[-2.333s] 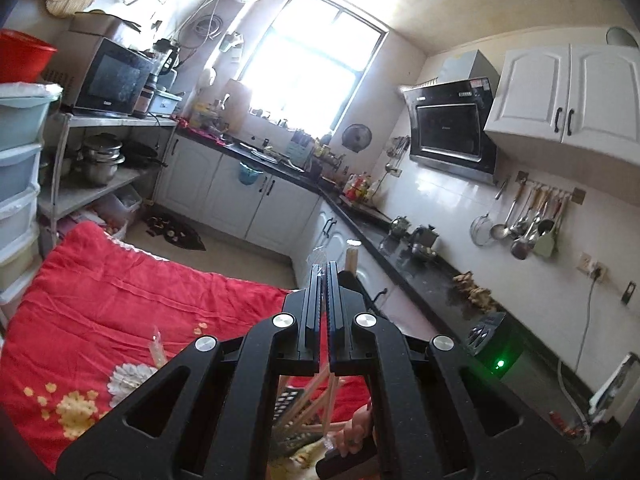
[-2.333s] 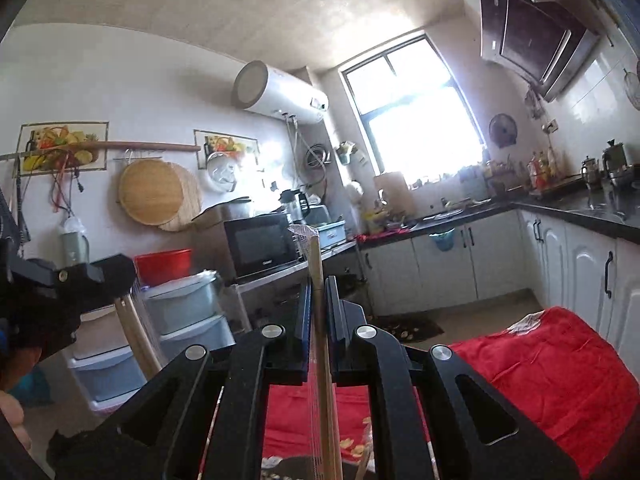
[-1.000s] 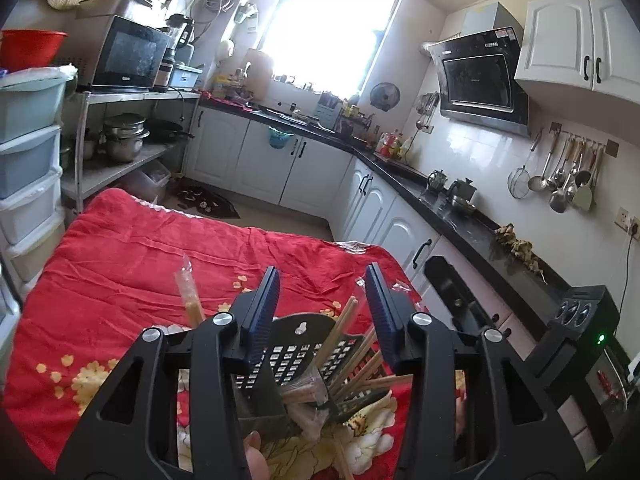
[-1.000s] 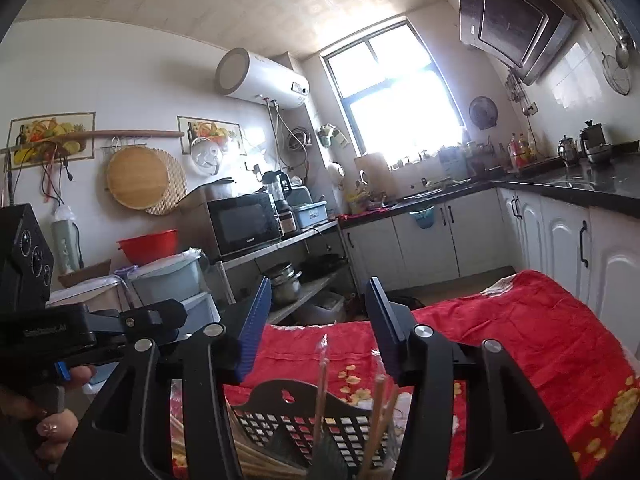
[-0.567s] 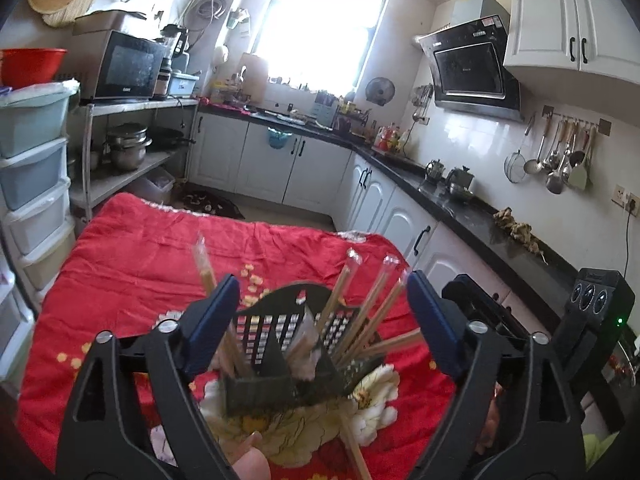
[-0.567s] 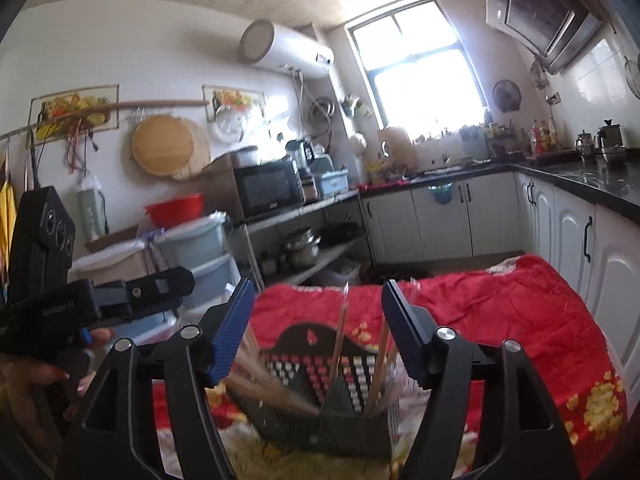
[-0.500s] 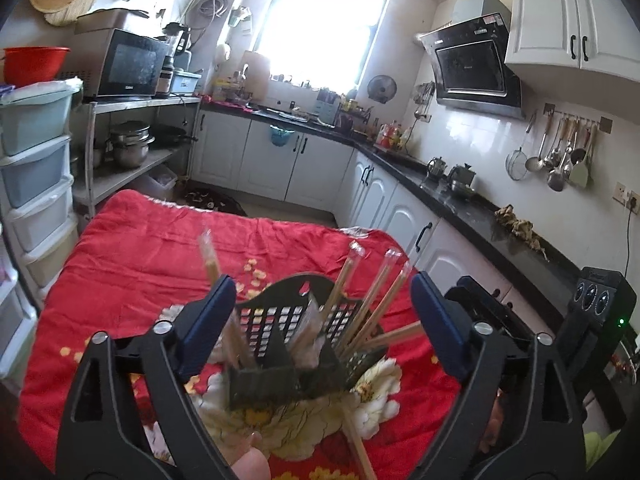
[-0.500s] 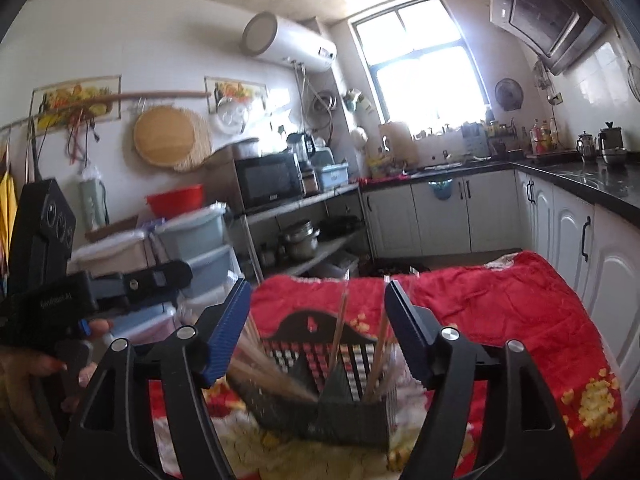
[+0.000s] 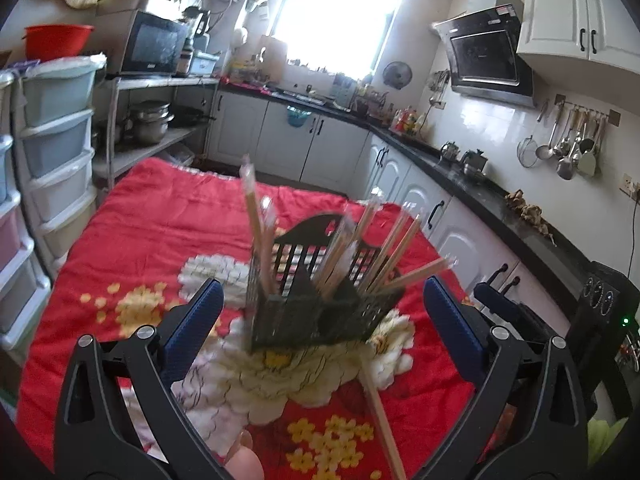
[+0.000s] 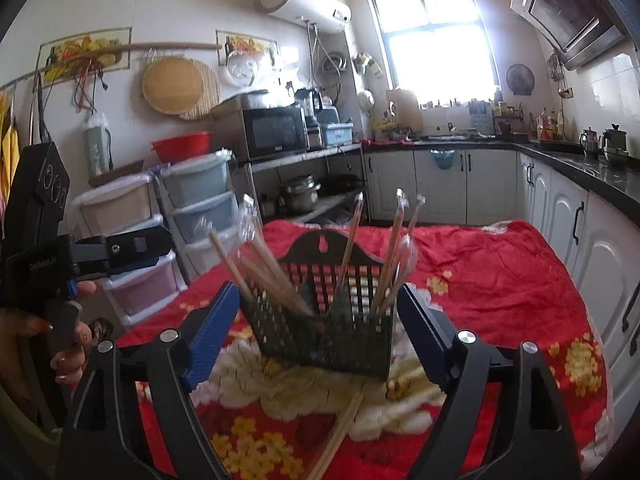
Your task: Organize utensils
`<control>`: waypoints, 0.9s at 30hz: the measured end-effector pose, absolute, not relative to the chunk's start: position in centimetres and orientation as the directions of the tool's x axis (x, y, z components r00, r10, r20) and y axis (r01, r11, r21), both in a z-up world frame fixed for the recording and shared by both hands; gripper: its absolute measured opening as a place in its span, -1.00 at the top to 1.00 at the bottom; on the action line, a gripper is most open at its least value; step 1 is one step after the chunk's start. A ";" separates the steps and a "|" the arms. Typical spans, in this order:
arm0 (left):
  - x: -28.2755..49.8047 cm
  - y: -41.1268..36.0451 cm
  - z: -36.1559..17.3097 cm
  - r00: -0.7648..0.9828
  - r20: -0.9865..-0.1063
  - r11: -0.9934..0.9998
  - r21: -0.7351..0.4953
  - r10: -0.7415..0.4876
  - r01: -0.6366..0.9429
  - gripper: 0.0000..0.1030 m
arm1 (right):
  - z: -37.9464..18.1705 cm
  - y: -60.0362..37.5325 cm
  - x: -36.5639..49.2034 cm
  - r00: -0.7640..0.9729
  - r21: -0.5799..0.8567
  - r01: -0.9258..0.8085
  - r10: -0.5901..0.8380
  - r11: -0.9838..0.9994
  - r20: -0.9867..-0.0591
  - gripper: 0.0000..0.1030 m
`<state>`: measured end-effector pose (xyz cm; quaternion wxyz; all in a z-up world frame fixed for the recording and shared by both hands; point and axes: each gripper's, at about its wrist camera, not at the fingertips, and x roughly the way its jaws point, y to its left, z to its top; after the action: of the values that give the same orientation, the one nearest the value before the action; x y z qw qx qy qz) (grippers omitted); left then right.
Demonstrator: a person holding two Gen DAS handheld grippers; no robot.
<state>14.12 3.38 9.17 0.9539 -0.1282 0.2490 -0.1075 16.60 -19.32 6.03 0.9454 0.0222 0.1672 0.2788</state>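
Your left tool (image 9: 320,320) is spread wide, blue pads well apart, nothing pinched; its jaws have just been opening. The black mesh utensil holder (image 9: 316,316) sits ahead of it, in line with the gap between the pads, not touched by either.

Your right tool (image 10: 318,326) is also released, jaws just been opening, nothing gripped. From this side the holder (image 10: 324,336) stands in the gap between the two pads, close to both; contact can't be told, the pads look clear of the mesh.

The holder stands upright on the table, on a red floral cloth (image 9: 152,216), over a big white flower print. Wrapped wooden chopsticks (image 9: 256,224) stick up out of its compartments and fan outward, some leaning left, some right. A few loose chopsticks (image 10: 340,428) lie flat on the cloth just in front of the holder, pointing toward you.

In the right wrist view your left hand (image 10: 68,344) shows at the left edge, wrapped around the other tool's handle.
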 end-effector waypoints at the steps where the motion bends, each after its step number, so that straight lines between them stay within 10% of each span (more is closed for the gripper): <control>1: 13.9 3.5 8.7 0.849 -0.456 0.944 -0.302 -0.267 0.134 -0.79 | 5.8 -19.2 16.3 0.787 0.130 -0.519 0.532 0.845 -0.314 -0.59; 27: 8.0 2.1 1.3 0.874 -0.460 0.971 -0.234 -0.156 0.050 -0.79 | -1.1 -19.6 10.1 0.856 0.004 -0.407 0.383 0.914 -0.348 -0.87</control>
<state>7.96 2.15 1.26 0.9620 -0.1080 0.2452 -0.0535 10.12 -19.64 -1.14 0.9627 -0.0346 0.1732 0.2049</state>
